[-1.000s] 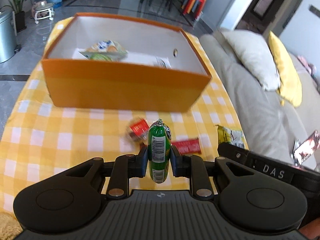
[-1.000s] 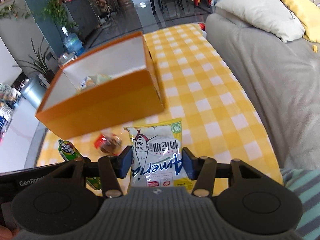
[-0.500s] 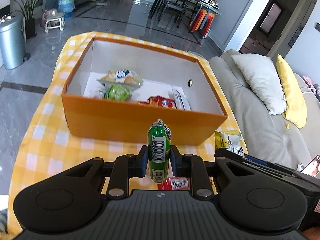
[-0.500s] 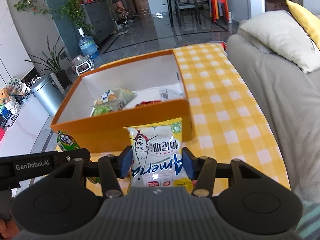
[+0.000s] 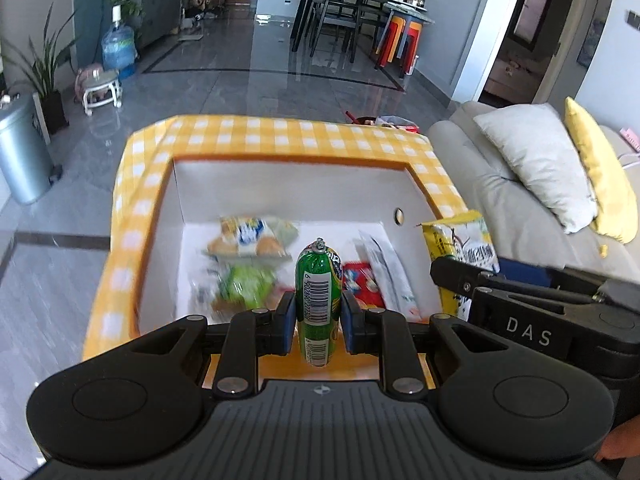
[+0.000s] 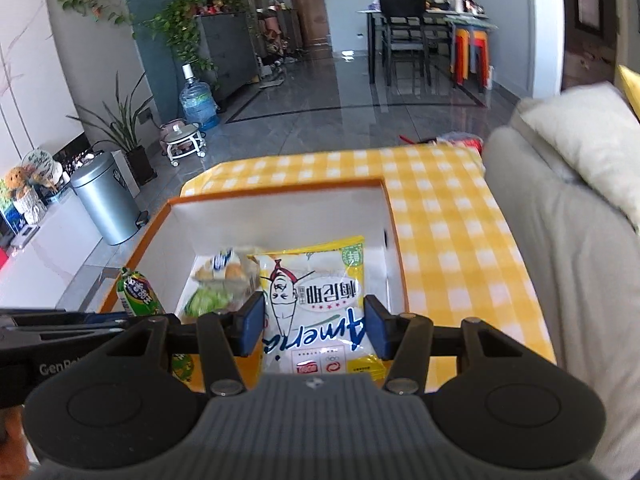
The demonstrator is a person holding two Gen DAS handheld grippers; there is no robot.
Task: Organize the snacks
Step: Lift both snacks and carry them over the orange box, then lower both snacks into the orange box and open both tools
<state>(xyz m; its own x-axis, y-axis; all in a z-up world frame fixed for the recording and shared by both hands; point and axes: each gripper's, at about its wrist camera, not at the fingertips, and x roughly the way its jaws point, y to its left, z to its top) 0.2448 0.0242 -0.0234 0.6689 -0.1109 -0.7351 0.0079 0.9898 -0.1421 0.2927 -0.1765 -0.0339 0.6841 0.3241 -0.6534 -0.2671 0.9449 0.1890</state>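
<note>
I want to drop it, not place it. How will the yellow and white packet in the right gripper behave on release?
The yellow and white packet looks like a thin, puffy bag, so it is probably light and floppy. Held flat by the right gripper above the orange box, it should flop flat, not roll.

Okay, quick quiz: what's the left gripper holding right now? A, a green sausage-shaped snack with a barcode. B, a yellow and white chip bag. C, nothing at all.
A: the left gripper has its jaws shut on the green snack stick, held over the orange box.
</note>
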